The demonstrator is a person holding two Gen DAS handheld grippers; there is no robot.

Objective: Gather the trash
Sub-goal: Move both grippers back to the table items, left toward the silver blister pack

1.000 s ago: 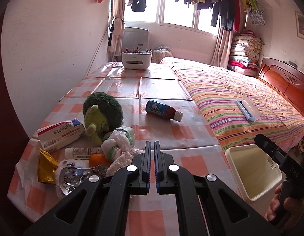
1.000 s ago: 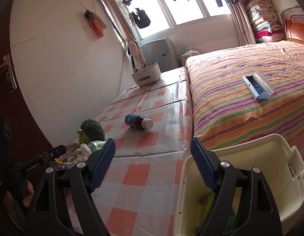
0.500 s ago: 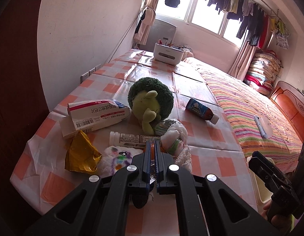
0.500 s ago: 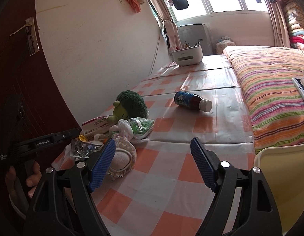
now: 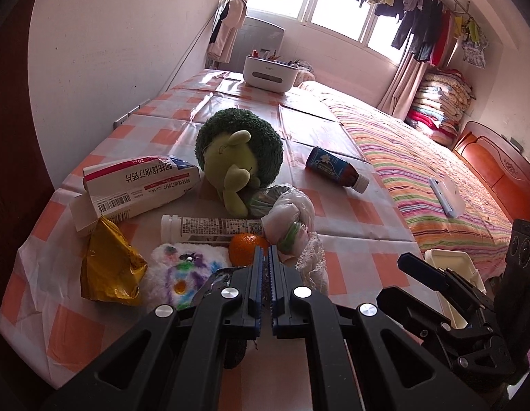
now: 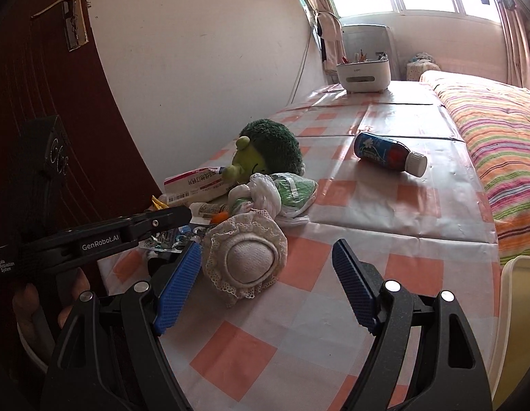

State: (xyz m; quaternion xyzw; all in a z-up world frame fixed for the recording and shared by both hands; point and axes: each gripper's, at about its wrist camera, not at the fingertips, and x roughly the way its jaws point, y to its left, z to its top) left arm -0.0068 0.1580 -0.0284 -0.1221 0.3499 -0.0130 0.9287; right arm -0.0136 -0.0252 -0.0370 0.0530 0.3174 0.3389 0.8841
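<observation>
Lying mostly uncollected on the checked bench (image 5: 336,212): gold wrapper (image 5: 109,270), blister pack (image 6: 165,239), knotted plastic bag (image 6: 275,195), tube (image 5: 210,227), bottle (image 6: 388,154). Left tool (image 5: 265,257) pinched shut, seemingly on the blister pack's foil edge, hard to confirm. Right tool (image 6: 265,257) wide open, empty. Bin (image 5: 453,270) beside the bench, contents unseen.

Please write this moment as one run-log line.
left gripper: jaws shut, over blister pack | right gripper: jaws open, empty, near lace pad | bin: at table edge
</observation>
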